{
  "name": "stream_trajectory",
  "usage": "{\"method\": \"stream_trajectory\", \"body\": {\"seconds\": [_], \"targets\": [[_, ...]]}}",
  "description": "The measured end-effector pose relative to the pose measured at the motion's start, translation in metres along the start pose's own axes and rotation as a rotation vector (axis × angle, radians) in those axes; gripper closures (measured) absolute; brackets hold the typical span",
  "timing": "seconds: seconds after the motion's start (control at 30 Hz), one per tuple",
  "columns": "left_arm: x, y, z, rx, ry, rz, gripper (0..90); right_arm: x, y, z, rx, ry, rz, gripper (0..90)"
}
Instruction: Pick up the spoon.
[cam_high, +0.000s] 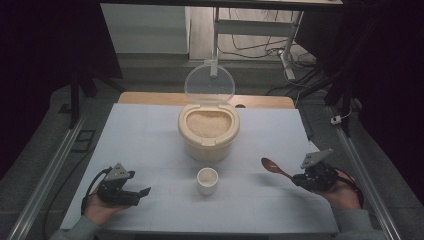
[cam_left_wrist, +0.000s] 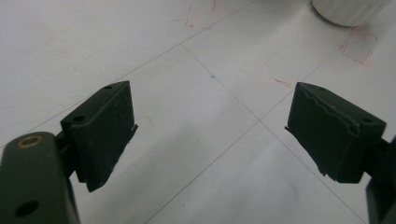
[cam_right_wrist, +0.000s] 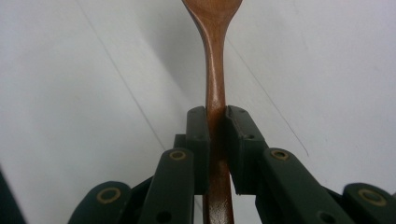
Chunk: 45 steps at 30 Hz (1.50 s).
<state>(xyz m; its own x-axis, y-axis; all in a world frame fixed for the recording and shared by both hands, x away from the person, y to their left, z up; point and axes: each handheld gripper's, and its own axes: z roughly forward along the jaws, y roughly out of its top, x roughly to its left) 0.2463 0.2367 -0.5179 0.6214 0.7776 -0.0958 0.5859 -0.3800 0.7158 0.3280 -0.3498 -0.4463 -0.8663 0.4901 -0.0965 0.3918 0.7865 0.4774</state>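
At table right, our right gripper pinches the wooden spoon by its handle; the left gripper idles wide open, empty. Scooping seems next: we judge the bowl must reach the open rice container behind the small cup.

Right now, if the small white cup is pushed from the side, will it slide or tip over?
The small white cup looks squat, about as wide as tall, so it would probably slide on the smooth white table cover rather than tip. It looks ceramic, so likely fairly heavy for its size and breakable if it fell. Whether it holds anything is hard to tell.
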Motion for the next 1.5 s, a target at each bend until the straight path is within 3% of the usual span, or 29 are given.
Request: {"method": "stream_trajectory", "body": {"seconds": [0.2,0.3,0.63,1.27,1.5], "targets": [[0.0,0.0,0.0,0.001,-0.002,-0.001,14.9,0.016,0.006,-0.015,-0.084,0.003,0.007,79.8],[0.0,0.0,0.001,0.002,-0.002,0.0,14.9,0.026,0.012,-0.02,-0.101,-0.001,0.002,79.8],[0.0,0.0,0.001,0.004,-0.001,0.001,14.9,0.053,0.038,-0.018,-0.168,0.032,-0.013,79.8],[0.001,0.001,0.001,0.004,-0.001,-0.001,14.9,0.074,0.093,0.002,-0.199,0.068,-0.165,79.8],[0.0,0.001,0.001,0.003,0.0,-0.004,14.9,0.086,0.117,0.01,-0.207,0.089,-0.248,79.8]]}}
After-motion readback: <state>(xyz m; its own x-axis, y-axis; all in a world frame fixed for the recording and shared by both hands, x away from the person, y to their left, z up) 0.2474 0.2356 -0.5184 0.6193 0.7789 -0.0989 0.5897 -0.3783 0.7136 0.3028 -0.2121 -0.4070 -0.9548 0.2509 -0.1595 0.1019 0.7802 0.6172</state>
